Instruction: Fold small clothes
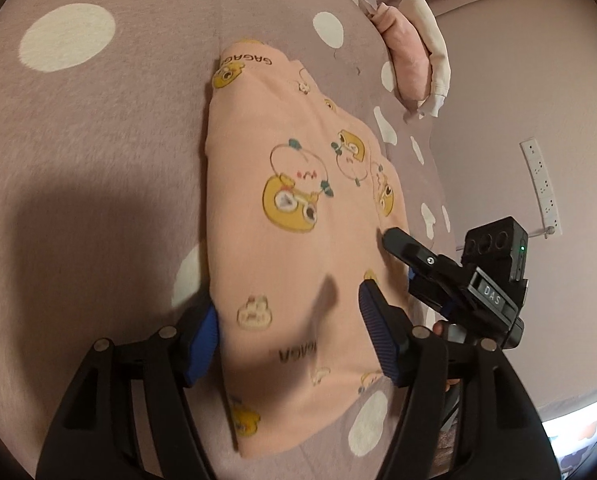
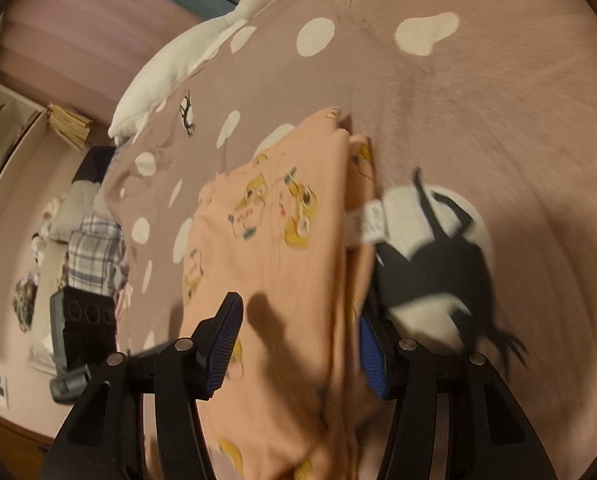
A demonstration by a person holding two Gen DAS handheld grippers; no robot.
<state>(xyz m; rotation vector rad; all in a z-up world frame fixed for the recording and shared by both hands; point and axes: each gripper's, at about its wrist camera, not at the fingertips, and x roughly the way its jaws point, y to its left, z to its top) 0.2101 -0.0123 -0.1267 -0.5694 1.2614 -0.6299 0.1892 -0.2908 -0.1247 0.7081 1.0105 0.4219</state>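
A small peach garment (image 1: 290,208) printed with yellow cartoon figures lies folded on the mauve spotted bedspread (image 1: 98,128). My left gripper (image 1: 290,336) is open, its blue pads straddling the garment's near end, one pad at each side edge. My right gripper (image 1: 398,256) shows at the garment's right edge in the left wrist view. In the right wrist view the right gripper (image 2: 294,344) is open over the same garment (image 2: 274,248), with a white label (image 2: 368,222) sticking out at its right edge.
Folded pink and cream clothes (image 1: 414,60) lie at the bed's far right edge. A white goose plush (image 2: 194,48) lies along the bed's far left side. A power strip (image 1: 540,184) hangs on the wall. A black cat print (image 2: 438,268) is on the bedspread.
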